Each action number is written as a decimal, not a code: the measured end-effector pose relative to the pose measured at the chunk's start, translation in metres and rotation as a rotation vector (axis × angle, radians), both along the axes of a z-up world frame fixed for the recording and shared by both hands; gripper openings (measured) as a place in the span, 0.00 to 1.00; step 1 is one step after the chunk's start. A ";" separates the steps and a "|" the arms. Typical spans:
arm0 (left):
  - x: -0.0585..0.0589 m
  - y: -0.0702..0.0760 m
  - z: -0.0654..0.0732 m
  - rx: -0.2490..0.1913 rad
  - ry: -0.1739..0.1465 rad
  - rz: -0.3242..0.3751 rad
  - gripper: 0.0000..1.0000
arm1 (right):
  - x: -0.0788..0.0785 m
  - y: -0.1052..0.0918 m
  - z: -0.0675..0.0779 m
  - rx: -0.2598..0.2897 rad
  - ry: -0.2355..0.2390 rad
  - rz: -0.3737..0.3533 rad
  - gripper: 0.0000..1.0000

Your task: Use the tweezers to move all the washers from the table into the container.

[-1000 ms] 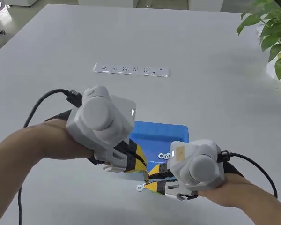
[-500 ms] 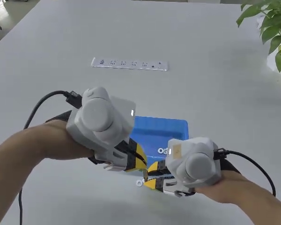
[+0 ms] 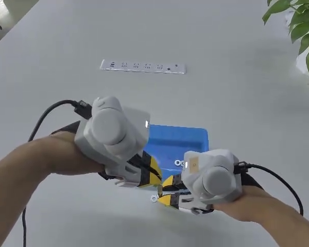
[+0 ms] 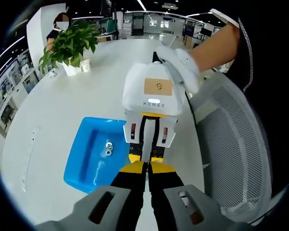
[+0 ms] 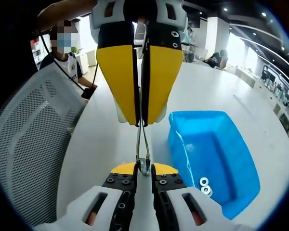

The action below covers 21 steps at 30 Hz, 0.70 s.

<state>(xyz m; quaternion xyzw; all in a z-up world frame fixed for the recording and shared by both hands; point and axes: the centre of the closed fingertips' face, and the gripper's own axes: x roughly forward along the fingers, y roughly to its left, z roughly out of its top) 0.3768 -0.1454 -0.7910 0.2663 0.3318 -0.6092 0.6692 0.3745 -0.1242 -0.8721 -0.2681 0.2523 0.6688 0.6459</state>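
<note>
In the head view, a shallow blue plastic container (image 3: pixel 177 140), rectangular with rounded corners, lies just ahead of both grippers. Two small silver washers (image 3: pixel 179 163) sit in it, side by side near the wall closest to the right gripper (image 3: pixel 166 191). The left gripper (image 3: pixel 155 175) points its yellow-tipped jaws toward the right one, and the tips nearly meet. One more washer (image 3: pixel 153 199), a flat metal ring, lies on the smooth white table (image 3: pixel 237 92) just beside the right gripper's tips, outside the container. A white power strip (image 3: pixel 142 66) lies well beyond both grippers.

In the left gripper view, the container lies to the left of the jaws, its glossy floor holding the two rings. The gripper's own jaws are drawn together, tip to tip with the right gripper opposite. A leafy plant (image 4: pixel 70 43) stands far ahead, and a mesh chair (image 4: pixel 231 139) is to the right.

In the right gripper view, the thin steel tweezers (image 5: pixel 142 139) run from the left gripper's clamped yellow jaws down into the right gripper's own jaws, which pinch their near end. The container lies to the right of the jaws, with both washers in its near corner.
</note>
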 end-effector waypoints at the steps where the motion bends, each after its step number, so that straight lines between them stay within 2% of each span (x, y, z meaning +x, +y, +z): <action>1: 0.000 0.000 -0.001 0.001 0.001 0.000 0.05 | 0.000 0.000 0.000 0.000 0.001 -0.001 0.13; 21: 0.001 -0.003 -0.002 -0.006 0.015 0.008 0.05 | -0.001 0.000 -0.002 0.004 0.021 -0.004 0.11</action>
